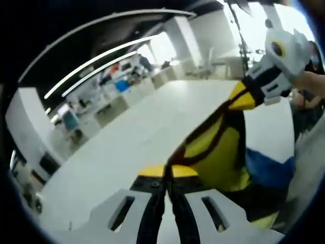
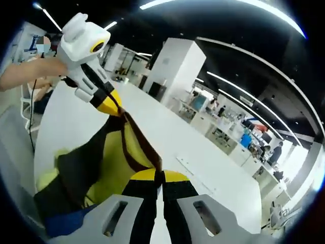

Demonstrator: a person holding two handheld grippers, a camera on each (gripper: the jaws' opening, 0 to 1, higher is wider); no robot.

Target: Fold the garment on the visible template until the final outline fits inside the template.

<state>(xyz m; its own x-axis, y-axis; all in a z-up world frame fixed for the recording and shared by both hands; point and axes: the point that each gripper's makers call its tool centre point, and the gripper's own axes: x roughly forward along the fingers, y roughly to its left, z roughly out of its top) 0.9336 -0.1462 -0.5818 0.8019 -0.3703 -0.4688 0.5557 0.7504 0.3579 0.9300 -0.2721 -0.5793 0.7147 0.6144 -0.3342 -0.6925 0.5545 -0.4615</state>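
- The left gripper has its fingers closed on an edge of the garment, a yellow piece with dark bands and a blue part lower down
- The right gripper is likewise clamped on the garment's edge; the dark-bordered hem runs taut from its fingertips up toward the other gripper
- In the left gripper view the right gripper sits up at the far end of the stretched edge; in the right gripper view the left gripper does the same, a person's hand behind it
- The garment hangs in the air between the two grippers, lifted off the white tabletop, its bulk sagging below the held edge
- No template can be made out in either view
- Judged step: the cloth is being held up and spread by one edge, ahead of laying it down for a fold
- Next move likely calls for lowering both ends together, keeping the edge taut so it lands flat and square on the template, without bunching
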